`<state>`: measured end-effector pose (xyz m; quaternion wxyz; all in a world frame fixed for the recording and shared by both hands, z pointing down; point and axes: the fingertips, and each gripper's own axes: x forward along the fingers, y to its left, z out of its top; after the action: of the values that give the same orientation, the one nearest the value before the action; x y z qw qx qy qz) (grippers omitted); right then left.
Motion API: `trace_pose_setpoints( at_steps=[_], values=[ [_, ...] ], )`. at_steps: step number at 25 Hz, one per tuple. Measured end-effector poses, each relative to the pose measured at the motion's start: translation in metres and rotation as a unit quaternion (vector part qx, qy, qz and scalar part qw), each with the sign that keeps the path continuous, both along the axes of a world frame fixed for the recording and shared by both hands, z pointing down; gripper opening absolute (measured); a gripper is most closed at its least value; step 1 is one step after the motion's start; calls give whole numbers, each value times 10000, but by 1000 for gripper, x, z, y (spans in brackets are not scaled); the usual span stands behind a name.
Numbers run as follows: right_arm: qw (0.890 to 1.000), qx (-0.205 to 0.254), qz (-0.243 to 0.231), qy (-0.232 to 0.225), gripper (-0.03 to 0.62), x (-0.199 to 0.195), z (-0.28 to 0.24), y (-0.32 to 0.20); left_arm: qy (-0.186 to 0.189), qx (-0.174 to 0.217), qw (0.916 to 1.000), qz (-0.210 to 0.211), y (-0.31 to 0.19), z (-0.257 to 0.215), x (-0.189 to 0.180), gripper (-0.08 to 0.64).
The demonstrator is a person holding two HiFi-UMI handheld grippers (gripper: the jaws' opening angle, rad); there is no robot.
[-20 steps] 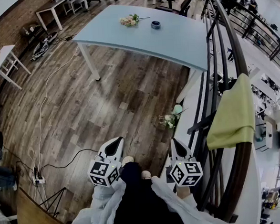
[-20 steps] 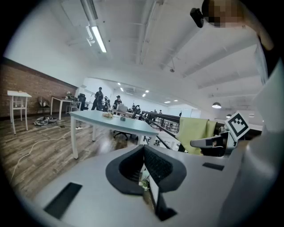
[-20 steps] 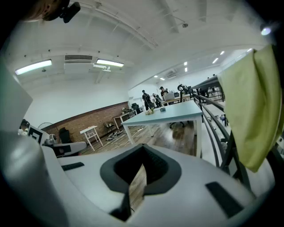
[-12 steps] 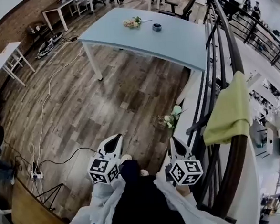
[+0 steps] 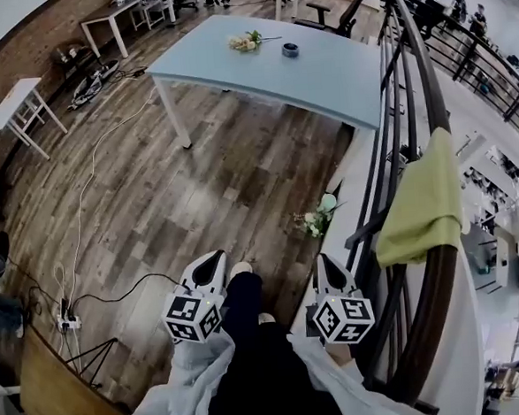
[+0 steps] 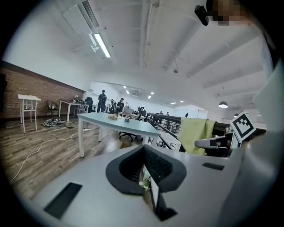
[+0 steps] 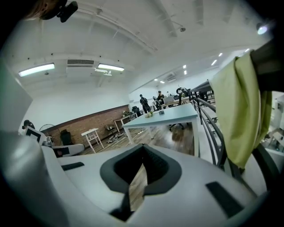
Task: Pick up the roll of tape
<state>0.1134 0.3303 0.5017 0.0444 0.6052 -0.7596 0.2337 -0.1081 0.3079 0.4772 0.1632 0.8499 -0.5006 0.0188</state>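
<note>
The roll of tape (image 5: 290, 50) is a small dark ring lying on the light blue table (image 5: 330, 77) far ahead, next to a bunch of flowers (image 5: 245, 41). Both grippers are low in the head view, close to the person's body and well short of the table. My left gripper (image 5: 217, 258) is shut with nothing in it, and my right gripper (image 5: 324, 261) is shut and empty too. In the left gripper view the tape (image 6: 126, 119) is a tiny spot on the distant table beyond the closed tips (image 6: 143, 147). The right gripper view shows the tape (image 7: 161, 112) far beyond its closed tips (image 7: 143, 147).
A dark metal railing (image 5: 408, 85) runs along the right, with a yellow-green cloth (image 5: 426, 201) draped over it. Another small bunch of flowers (image 5: 314, 220) lies at the railing's base. Cables (image 5: 85, 183) and a power strip (image 5: 65, 324) lie on the wooden floor at left. White side tables (image 5: 17, 97) stand far left.
The person has stepped forward, with one foot now ahead between the grippers. The table has shifted a little in the head view. Both grippers stay shut and empty.
</note>
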Motion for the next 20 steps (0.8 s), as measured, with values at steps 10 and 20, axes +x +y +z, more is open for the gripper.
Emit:
trace_pose_setpoints(
  at_steps=[10, 20],
  values=[
    [9998, -179, 84, -15, 8, 4, 11, -52, -168, -145, 9997, 87, -57, 14, 6, 17],
    [9997, -186, 156, 65, 8, 0, -3, -151, -266, -6, 9995, 188, -166, -6, 0, 17]
  ],
)
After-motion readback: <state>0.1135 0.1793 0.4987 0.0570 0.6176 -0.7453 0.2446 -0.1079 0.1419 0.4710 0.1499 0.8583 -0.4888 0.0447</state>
